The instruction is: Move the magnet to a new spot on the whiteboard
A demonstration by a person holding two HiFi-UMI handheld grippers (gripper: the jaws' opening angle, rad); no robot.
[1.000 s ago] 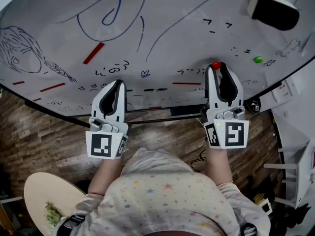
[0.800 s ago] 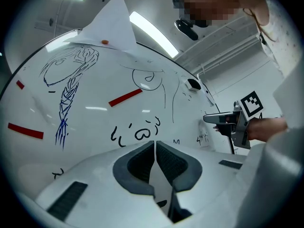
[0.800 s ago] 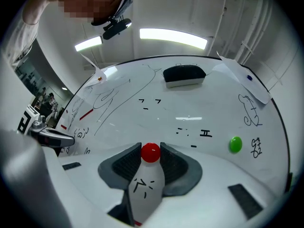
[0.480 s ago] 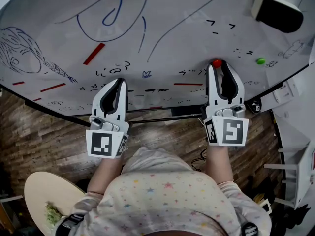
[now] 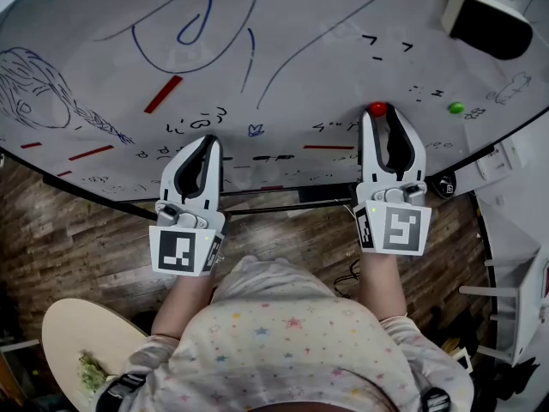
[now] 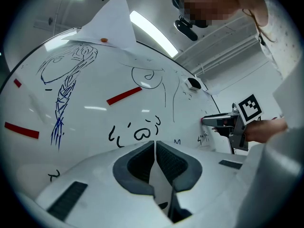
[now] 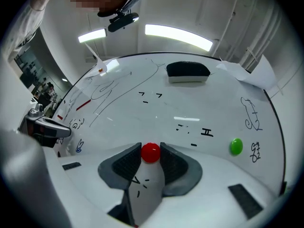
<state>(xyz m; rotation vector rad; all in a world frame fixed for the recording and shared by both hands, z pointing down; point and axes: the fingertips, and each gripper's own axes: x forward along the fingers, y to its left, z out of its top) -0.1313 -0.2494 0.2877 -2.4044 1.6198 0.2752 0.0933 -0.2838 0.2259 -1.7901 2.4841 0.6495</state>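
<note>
A small round red magnet [image 5: 377, 109] [image 7: 151, 153] sits against the whiteboard [image 5: 326, 24] near its lower edge. My right gripper [image 5: 377, 115] [image 7: 151, 148] is shut on it, with a pad touching each side. My left gripper [image 5: 208, 142] [image 6: 155, 144] hangs to the left, close to the board by some black scribbles. Its jaws are shut with nothing between them. In the left gripper view the right gripper [image 6: 223, 122] shows far right, with its tips on the board.
A green magnet [image 5: 455, 107] [image 7: 236, 146] sticks to the board right of the red one. A black eraser [image 5: 485, 20] [image 7: 187, 71] sits further up. A red strip [image 5: 163, 93] [image 6: 123, 95] and pen drawings cover the board. A round wooden table [image 5: 77, 342] stands low left.
The right gripper has edged slightly up the board with the red magnet at its tips. The left gripper has stayed in place.
</note>
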